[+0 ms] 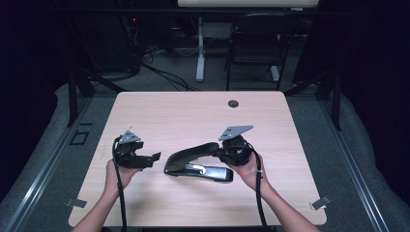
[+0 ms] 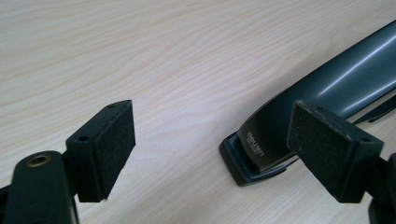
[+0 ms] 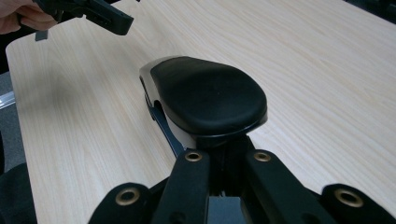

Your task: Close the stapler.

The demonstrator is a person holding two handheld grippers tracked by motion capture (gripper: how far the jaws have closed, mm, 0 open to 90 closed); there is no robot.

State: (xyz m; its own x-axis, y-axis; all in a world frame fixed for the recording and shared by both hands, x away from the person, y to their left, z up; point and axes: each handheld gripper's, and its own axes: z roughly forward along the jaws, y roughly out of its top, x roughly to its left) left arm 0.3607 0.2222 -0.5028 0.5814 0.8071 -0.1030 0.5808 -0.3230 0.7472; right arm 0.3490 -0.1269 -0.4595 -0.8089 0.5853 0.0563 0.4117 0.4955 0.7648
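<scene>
A large black stapler [image 1: 198, 164] lies on the pale wooden table [image 1: 193, 111], a little below centre in the high view, its nose pointing to nine o'clock and its padded lever raised toward three. The right gripper [image 1: 231, 151], at the stapler's three o'clock end, is clamped on the rear of that lever; in the right gripper view the jaws are drawn tight together under the lever's broad soft-looking thumb pad [image 3: 208, 95]. The left gripper [image 1: 153, 158] hangs just off the nose at nine o'clock, jaws apart and holding nothing, and in the left gripper view its two pads [image 2: 114, 140] stand wide with the stapler's front tip between them but untouched.

The stapler looks heavy for its size and rigid, metal under a glossy shell that will likely slide against flat pads. The hinged lever can swing, so a hold on it alone may let the base sag. The surest hold appears to be across the narrow front of the body, where the sides run near parallel, while the rear grip steadies it.
</scene>
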